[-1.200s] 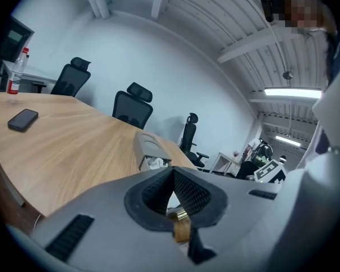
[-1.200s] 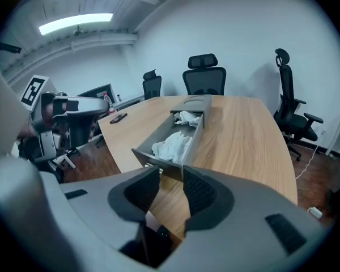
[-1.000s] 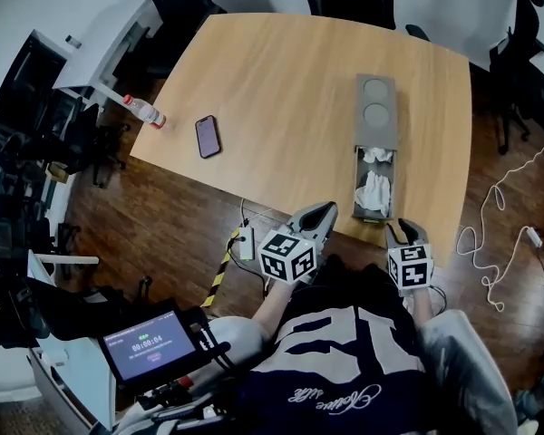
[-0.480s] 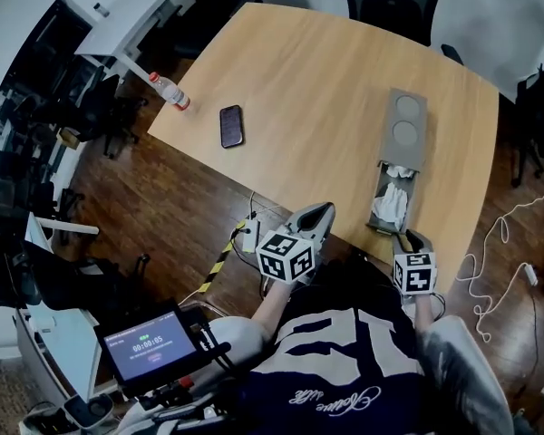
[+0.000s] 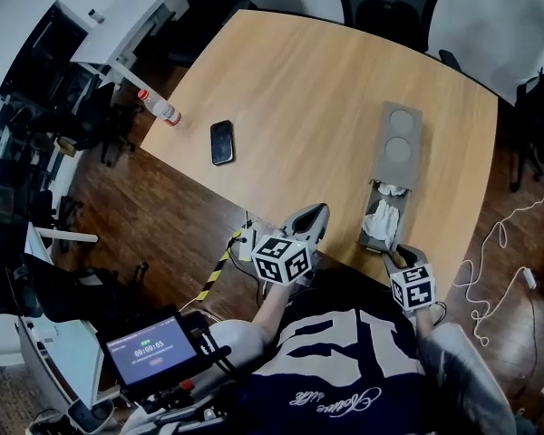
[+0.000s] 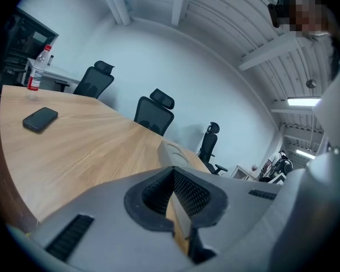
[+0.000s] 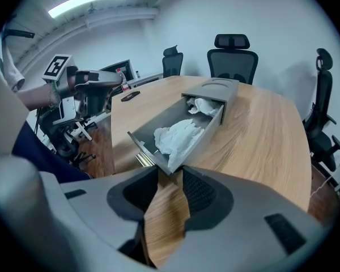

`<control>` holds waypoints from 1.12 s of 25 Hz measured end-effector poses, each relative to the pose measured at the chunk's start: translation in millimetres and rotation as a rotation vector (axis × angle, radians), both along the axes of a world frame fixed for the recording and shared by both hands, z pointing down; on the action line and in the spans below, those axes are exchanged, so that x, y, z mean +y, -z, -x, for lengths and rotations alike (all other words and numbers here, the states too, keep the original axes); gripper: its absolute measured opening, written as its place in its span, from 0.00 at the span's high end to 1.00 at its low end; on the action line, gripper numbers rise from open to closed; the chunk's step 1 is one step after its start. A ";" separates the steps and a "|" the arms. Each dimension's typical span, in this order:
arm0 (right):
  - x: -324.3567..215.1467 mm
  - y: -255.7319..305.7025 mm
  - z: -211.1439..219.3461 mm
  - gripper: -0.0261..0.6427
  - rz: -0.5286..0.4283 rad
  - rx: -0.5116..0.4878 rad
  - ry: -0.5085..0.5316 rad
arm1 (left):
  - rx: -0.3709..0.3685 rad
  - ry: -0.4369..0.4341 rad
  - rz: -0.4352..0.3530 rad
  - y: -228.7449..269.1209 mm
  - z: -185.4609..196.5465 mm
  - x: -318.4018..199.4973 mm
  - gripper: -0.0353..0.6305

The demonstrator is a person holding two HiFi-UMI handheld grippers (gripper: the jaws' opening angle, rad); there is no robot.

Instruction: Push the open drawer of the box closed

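A grey box [image 5: 397, 141] lies on the wooden table [image 5: 290, 89] with its drawer [image 5: 382, 225] pulled out toward the near edge. Crumpled white paper [image 7: 178, 134] fills the drawer [image 7: 158, 130]. My right gripper [image 5: 393, 256] hovers just off the table edge, pointed at the drawer's front panel and a little short of it. Its jaws [image 7: 170, 177] are opening, with only bare wood showing between them. My left gripper [image 5: 312, 216] is held over the table edge left of the drawer, and its pads [image 6: 173, 177] meet at the tips with nothing held.
A black phone [image 5: 221, 141] and a plastic bottle [image 5: 160, 107] lie on the table's left side. Office chairs [image 5: 385, 7] stand along the far edge. A white cable [image 5: 503, 261] trails on the floor at the right. A small screen [image 5: 151, 349] sits near my left leg.
The head view has swung, so the table sits differently in frame. My right gripper's tips have come closer to the drawer front. The drawer is out as far as before.
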State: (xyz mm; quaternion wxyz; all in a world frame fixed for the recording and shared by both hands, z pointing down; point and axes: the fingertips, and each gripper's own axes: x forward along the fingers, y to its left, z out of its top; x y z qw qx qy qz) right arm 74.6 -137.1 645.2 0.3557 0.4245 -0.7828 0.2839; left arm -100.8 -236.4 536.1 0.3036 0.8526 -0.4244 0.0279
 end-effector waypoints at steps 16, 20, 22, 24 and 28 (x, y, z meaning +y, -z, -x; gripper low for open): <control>-76.7 13.9 -23.9 0.75 -0.104 0.002 -0.093 | -0.025 -0.022 0.059 -15.4 -21.9 -27.2 0.94; -116.1 14.7 -35.1 0.76 -0.127 -0.014 -0.197 | -0.030 -0.035 0.078 -22.5 -27.3 -29.4 0.94; -130.0 13.4 -39.2 0.76 -0.123 -0.030 -0.236 | -0.032 -0.039 0.084 -24.6 -28.8 -29.3 0.94; -131.5 15.5 -42.3 0.78 -0.119 -0.055 -0.277 | -0.033 -0.041 0.084 -23.0 -29.4 -25.1 0.94; -128.6 14.0 -42.7 0.78 -0.106 -0.133 -0.362 | -0.038 -0.044 0.081 -22.0 -28.1 -21.2 0.94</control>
